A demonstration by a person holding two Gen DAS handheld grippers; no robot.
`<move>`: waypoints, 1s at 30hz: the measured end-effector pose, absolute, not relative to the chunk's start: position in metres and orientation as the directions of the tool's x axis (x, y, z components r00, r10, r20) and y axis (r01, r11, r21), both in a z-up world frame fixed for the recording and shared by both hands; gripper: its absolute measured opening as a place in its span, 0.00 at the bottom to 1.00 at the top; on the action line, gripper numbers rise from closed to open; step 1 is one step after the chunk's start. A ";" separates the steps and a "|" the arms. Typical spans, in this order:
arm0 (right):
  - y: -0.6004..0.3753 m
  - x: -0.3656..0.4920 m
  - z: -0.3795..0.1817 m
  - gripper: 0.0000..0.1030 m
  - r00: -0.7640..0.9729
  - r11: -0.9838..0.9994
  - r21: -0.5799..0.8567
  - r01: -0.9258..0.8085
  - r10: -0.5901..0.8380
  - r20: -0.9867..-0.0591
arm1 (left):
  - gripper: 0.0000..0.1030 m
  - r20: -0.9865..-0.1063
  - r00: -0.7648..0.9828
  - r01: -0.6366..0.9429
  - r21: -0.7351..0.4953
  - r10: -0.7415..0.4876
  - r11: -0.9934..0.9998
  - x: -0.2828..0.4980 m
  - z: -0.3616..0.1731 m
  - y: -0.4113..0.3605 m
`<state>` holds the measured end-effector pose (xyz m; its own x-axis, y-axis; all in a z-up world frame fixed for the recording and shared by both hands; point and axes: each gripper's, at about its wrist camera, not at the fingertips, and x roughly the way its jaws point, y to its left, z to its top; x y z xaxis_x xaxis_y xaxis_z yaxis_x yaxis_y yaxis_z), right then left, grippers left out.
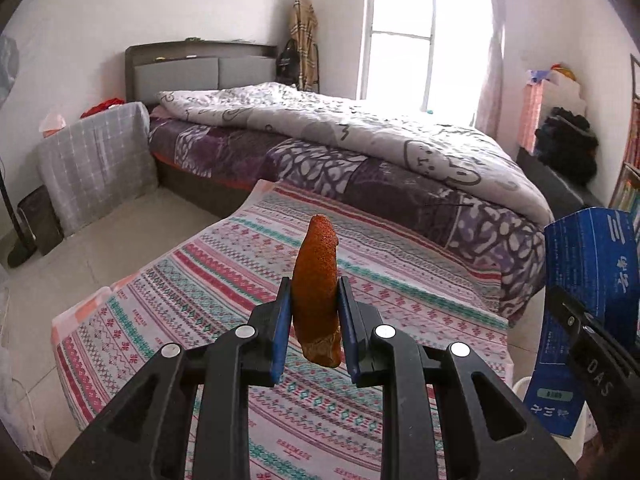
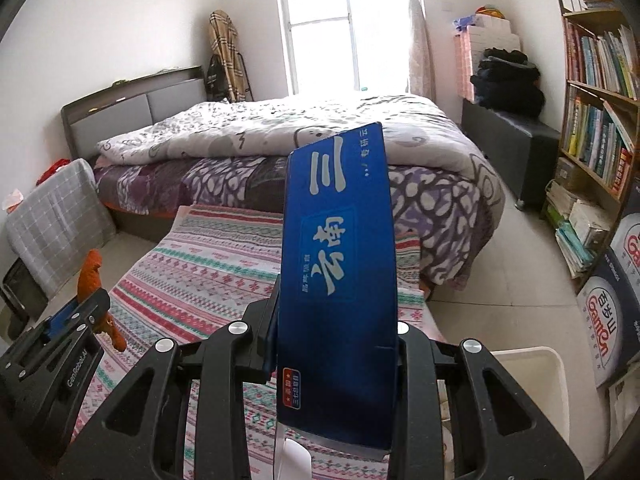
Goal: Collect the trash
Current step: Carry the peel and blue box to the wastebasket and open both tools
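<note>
My left gripper is shut on an orange peel, held upright above the patterned cloth. The peel also shows in the right wrist view, at the far left in the left gripper. My right gripper is shut on a flattened blue carton with white characters, held upright. The carton also shows at the right edge of the left wrist view. A white bin stands below and to the right of the right gripper.
The patterned cloth covers a low surface in front of a bed with a white and purple quilt. A bookshelf and printed boxes stand at the right. A grey checked covered stand is at the left.
</note>
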<state>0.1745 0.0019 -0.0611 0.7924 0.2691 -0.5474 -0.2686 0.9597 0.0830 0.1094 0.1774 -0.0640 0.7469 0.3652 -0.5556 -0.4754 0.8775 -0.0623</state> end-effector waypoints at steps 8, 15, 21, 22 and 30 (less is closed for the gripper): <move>-0.028 0.175 -0.059 0.28 0.807 0.970 0.078 -0.228 0.234 -0.543 | 0.22 -0.552 0.765 -0.432 -0.056 0.333 0.900 0.118 -0.063 0.149; -0.057 0.178 -0.060 0.28 0.815 0.981 0.074 -0.181 0.192 -0.547 | 0.22 -0.550 0.780 -0.383 -0.044 0.298 0.923 0.128 -0.064 0.117; -0.084 0.180 -0.061 0.28 0.816 0.988 0.075 -0.135 0.154 -0.557 | 0.22 -0.551 0.791 -0.339 -0.035 0.265 0.940 0.135 -0.065 0.092; -0.090 0.181 -0.062 0.28 0.814 0.989 0.077 -0.124 0.146 -0.562 | 0.22 -0.551 0.793 -0.331 -0.033 0.259 0.943 0.137 -0.065 0.087; -0.130 0.187 -0.070 0.28 0.796 0.995 0.089 -0.048 0.092 -0.599 | 0.22 -0.553 0.807 -0.261 -0.019 0.207 0.965 0.145 -0.068 0.049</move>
